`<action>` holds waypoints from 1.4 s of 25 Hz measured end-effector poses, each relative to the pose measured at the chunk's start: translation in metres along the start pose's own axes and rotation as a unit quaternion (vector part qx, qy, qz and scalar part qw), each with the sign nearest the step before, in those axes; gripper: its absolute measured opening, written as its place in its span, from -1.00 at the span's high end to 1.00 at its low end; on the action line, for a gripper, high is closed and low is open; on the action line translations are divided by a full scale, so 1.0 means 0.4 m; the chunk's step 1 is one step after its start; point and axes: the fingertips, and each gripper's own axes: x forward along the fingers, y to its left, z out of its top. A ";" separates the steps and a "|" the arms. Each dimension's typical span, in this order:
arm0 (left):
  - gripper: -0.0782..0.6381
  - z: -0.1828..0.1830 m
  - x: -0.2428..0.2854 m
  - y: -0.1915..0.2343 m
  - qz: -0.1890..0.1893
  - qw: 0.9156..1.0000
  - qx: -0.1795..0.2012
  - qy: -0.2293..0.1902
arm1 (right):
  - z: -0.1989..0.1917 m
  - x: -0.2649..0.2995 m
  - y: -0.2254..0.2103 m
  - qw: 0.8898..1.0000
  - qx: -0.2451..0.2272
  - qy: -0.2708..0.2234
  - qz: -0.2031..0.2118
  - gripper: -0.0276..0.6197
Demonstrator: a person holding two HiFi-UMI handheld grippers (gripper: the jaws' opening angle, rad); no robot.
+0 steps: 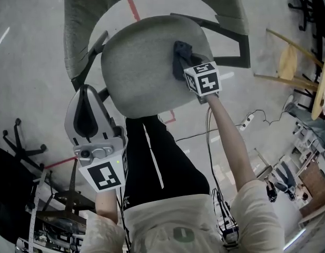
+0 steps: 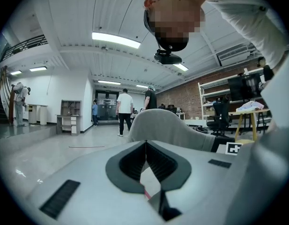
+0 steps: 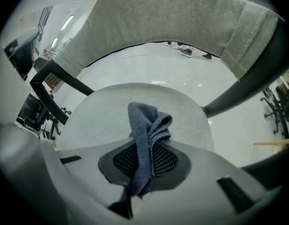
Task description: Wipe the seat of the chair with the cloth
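Note:
The chair's grey seat [image 1: 136, 73] lies in the middle of the head view, its grey backrest [image 1: 99, 4] beyond it. A dark blue cloth [image 1: 180, 54] rests bunched on the seat's right part, and my right gripper [image 1: 189, 67] is shut on it. In the right gripper view the cloth [image 3: 146, 125] stands pinched between the jaws above the seat [image 3: 97, 111], with the backrest [image 3: 172, 18] arching behind. My left gripper [image 1: 87, 91] hangs off the seat's left front edge, shut and holding nothing. In the left gripper view my left gripper [image 2: 145, 144] points level past the chair's back [image 2: 158, 125].
My legs in black trousers [image 1: 157, 152] stand just in front of the seat. A black chair base [image 1: 20, 146] lies at the left, a wooden stool [image 1: 291, 62] at the right. A power strip with a cable [image 1: 246, 121] crosses the floor. People [image 2: 124, 109] stand far off.

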 end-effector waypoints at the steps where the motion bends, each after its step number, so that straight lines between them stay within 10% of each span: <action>1: 0.74 0.000 0.001 -0.003 -0.001 1.000 0.000 0.000 | -0.003 -0.004 -0.016 1.000 0.006 -0.001 -0.005 0.73; 29: 0.74 -0.001 0.000 -0.046 -0.007 1.000 -0.002 -0.005 | -0.033 -0.062 -0.248 0.978 -0.014 0.038 -0.205 0.73; 35: 0.74 0.005 -0.007 -0.021 0.006 1.000 0.003 -0.006 | 0.037 -0.131 -0.211 0.978 0.023 -0.016 -0.209 0.74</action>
